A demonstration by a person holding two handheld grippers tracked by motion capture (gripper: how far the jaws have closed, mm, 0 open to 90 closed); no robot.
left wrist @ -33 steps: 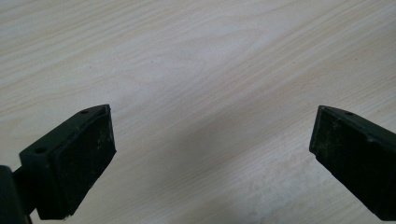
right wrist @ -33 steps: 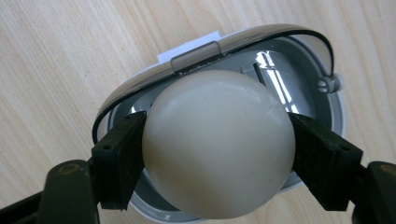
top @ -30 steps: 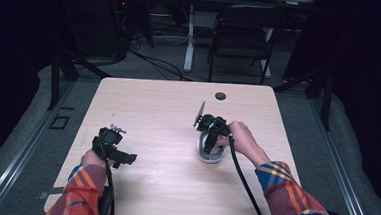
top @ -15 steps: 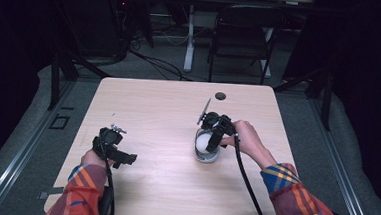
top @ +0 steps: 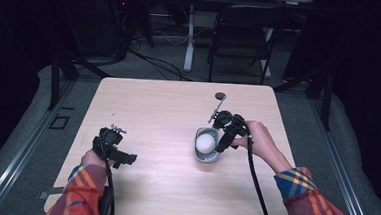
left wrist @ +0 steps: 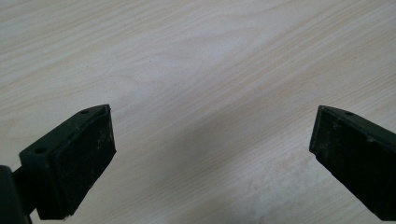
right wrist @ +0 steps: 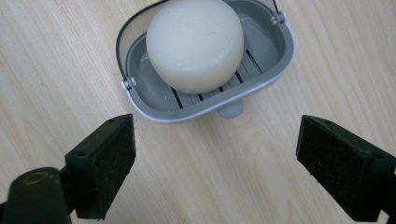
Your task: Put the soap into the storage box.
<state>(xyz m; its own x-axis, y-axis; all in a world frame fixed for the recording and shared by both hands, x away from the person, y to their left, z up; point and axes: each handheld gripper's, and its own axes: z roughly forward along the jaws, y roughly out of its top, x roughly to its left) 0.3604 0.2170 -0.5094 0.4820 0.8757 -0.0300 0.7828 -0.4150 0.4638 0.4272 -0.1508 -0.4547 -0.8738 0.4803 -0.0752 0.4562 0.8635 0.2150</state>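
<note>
Soap [right wrist: 195, 43] lies in its grey dish [right wrist: 275, 51], just beyond the right gripper [right wrist: 215, 165], whose fingers [right wrist: 105, 163] stand wide apart.

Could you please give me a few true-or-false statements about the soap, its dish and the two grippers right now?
1. The white soap lies in the grey dish. True.
2. The right gripper is shut on the soap. False: its jaws stand open, short of the dish.
3. The left gripper is open over bare table. True.
4. The dish stands on the floor. False: it stands on the table.
</note>
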